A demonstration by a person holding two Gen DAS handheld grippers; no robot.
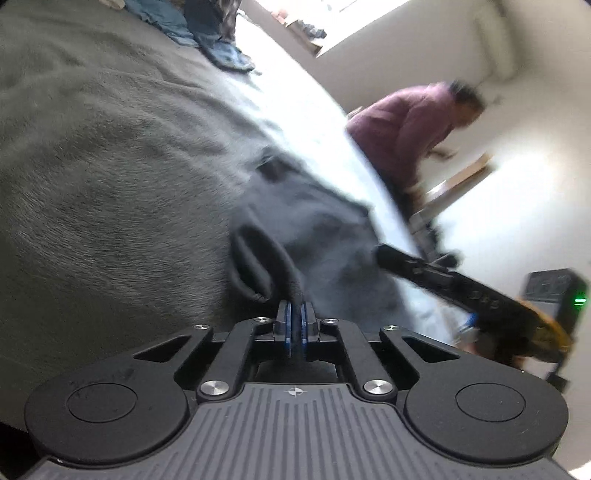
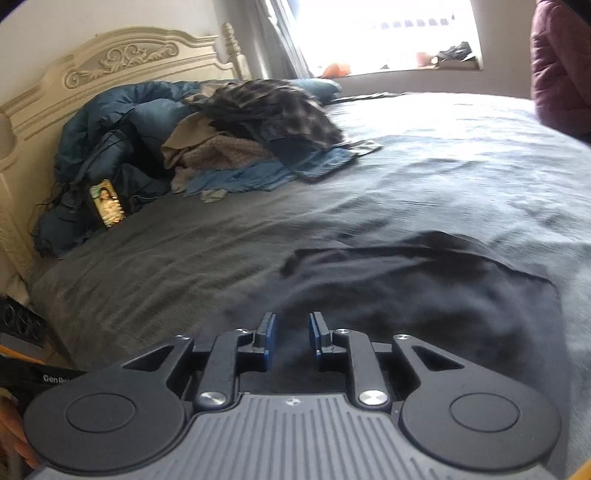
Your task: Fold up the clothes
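A dark grey garment [image 1: 314, 229] lies on the grey bed cover [image 1: 110, 166]. My left gripper [image 1: 295, 314] is shut on a bunched edge of that garment. In the right wrist view the same dark garment [image 2: 424, 280] lies spread flat on the bed cover [image 2: 184, 258]. My right gripper [image 2: 291, 328] is open and empty, just above the garment's near edge. The right gripper also shows in the left wrist view [image 1: 443, 277] as a black bar at the garment's far side.
A pile of clothes [image 2: 240, 133] and a blue quilt [image 2: 110, 122] lie at the headboard [image 2: 110, 62], with a lit phone [image 2: 106, 202] leaning there. A person in a maroon jacket [image 1: 406, 125] stands beside the bed. A window [image 2: 388, 33] is behind.
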